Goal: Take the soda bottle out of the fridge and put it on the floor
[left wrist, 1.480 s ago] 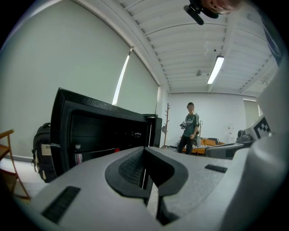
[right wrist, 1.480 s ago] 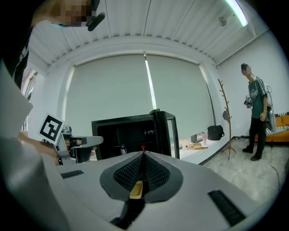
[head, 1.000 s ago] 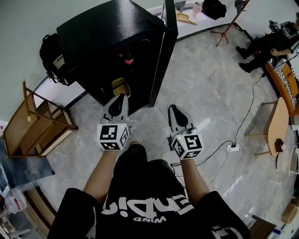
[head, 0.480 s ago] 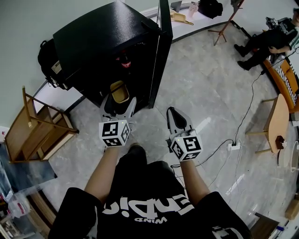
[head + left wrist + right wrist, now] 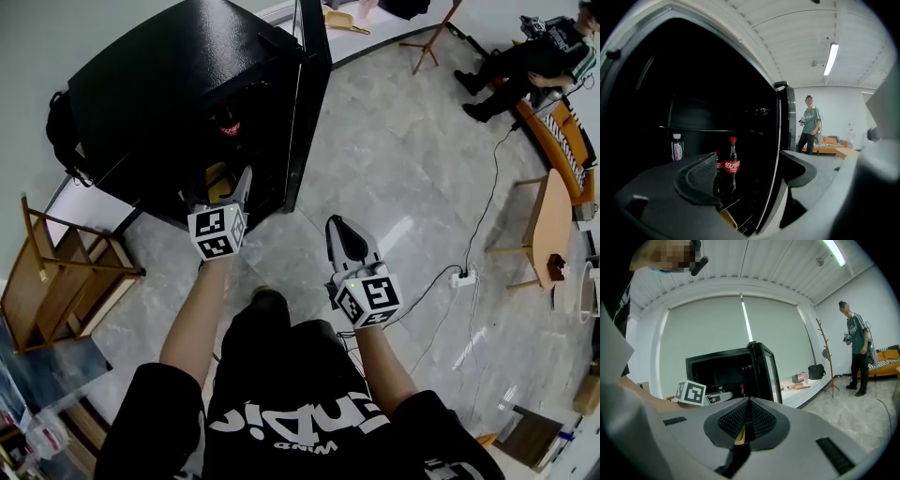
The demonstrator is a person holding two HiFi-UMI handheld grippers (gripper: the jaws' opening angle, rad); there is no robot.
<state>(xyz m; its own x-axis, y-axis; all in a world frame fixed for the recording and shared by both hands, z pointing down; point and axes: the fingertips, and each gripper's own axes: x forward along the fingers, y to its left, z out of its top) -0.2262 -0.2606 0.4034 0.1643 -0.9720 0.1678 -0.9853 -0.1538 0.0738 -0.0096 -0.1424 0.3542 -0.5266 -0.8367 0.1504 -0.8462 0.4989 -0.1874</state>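
Reaching toward the open black fridge [image 5: 169, 84], the left gripper [image 5: 750, 161] had just spread its jaws wide, empty, facing the red-capped dark soda bottle [image 5: 732, 164] on its shelf, ready to grasp; the right gripper [image 5: 749, 405] stayed closed

Head view looks steeply down over the fridge [image 5: 178, 84] and floor [image 5: 403, 169]. Left gripper view peers closely into the fridge; right gripper view faces it from farther back.
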